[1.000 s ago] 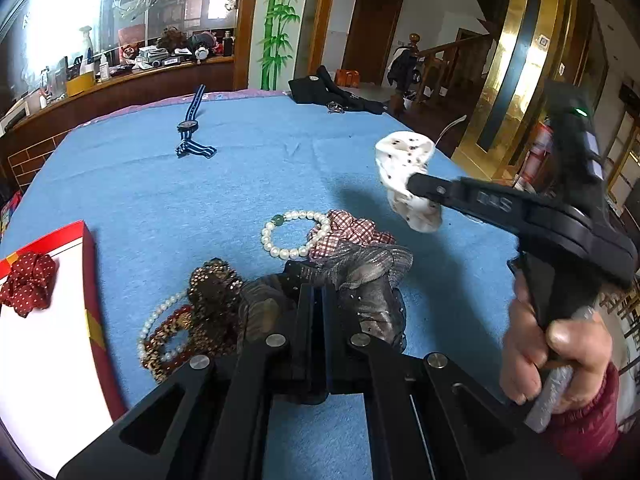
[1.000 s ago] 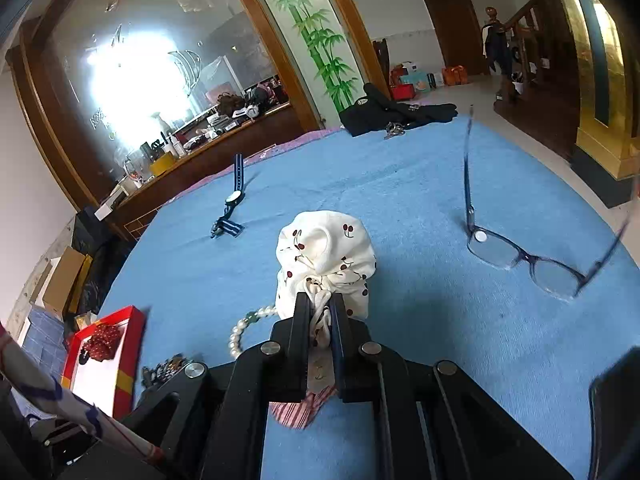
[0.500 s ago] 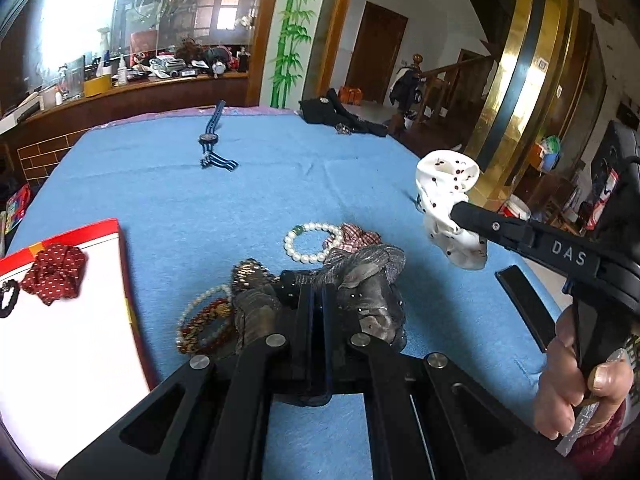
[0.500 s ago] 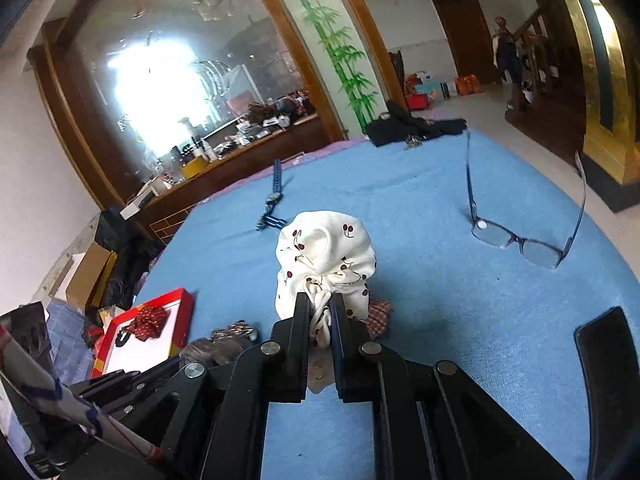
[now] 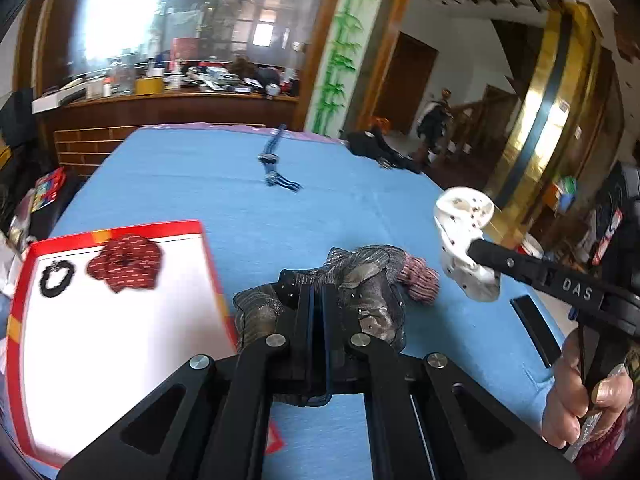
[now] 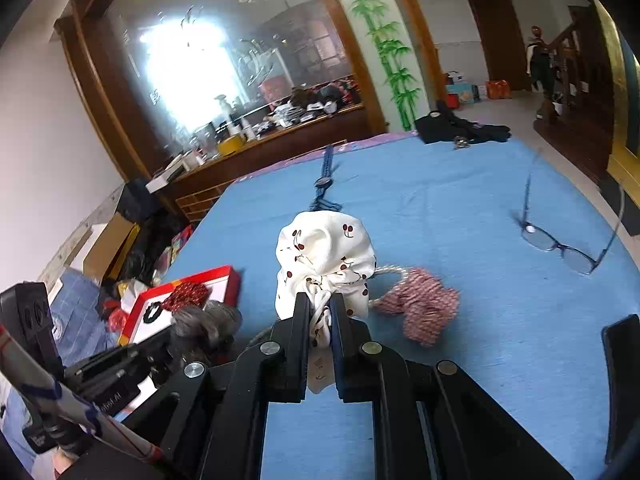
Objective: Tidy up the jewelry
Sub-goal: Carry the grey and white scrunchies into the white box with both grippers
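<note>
Grey mesh scrunchie point(image 5: 362, 280) is pinched in the left tool point(image 5: 316, 312), jaws all but closed on the bunched fabric, so a small bite of cloth carries the whole loop. Same logic on the right: right tool point(image 6: 320, 312) is clamped nearly closed on the gathered knot of the white cherry-print scrunchie point(image 6: 324, 256), and the body balloons out above the jaws. Both pieces look lifted clear of the blue tabletop point(image 5: 224, 196); holding by the gather keeps them from snagging whatever lies below.

Red tray point(image 5: 200, 229) with a white floor sits at 9 o'clock of the left tool in the left view. It already holds a dark red scrunchie point(image 5: 126, 262) and a small black hair tie point(image 5: 56, 278), side by side at its far end, so I read the tray as the sorting target and both held pieces as bound for it.

On the cloth in the right view: pink plaid scrunchie point(image 6: 424, 308) at 3 o'clock of the right tool, with a pearl strand point(image 6: 394, 270) just behind it. Glasses point(image 6: 560, 246) at 2 o'clock and a blue strap point(image 6: 326, 176) at 12, well apart.

Risk: thin fabric slipping out of near-closed jaws in transit.
</note>
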{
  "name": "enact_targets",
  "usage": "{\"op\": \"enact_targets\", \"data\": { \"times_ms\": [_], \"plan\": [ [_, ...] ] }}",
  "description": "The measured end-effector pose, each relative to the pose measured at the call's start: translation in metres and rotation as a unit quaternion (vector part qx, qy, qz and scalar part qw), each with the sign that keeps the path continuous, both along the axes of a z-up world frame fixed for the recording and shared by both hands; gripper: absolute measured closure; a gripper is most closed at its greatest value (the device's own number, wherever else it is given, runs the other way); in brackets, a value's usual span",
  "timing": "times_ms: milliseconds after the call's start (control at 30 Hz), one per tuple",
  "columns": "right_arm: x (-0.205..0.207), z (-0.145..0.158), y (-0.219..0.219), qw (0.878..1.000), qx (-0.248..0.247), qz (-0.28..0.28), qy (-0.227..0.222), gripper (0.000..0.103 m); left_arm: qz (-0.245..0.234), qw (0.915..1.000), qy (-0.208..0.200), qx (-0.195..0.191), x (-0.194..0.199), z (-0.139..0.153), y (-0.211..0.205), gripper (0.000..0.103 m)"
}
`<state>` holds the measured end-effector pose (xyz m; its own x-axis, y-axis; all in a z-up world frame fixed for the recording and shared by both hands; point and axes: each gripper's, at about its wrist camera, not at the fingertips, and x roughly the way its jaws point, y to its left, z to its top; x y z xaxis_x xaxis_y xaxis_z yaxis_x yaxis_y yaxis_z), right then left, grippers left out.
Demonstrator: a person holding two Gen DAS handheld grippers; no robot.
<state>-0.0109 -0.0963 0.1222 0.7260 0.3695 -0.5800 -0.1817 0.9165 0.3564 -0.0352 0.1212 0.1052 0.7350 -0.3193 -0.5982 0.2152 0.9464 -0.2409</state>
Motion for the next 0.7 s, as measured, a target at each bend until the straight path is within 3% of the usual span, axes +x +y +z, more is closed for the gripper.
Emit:
{"op": "enact_targets", "data": {
  "times_ms": [300,700],
  "plan": [
    [0.003,0.004,0.040,0.999,-0.012,0.042,0.006,0.092,0.063,0.9979,-0.010,-0.009,-0.013,0.002,0.069,0.100],
    [0.011,0.005,0.123,0.991,-0.026,0.131,0.018,0.092,0.154,0.9880,-0.003,-0.003,-0.034,-0.004,0.159,0.100]
  ]
}}
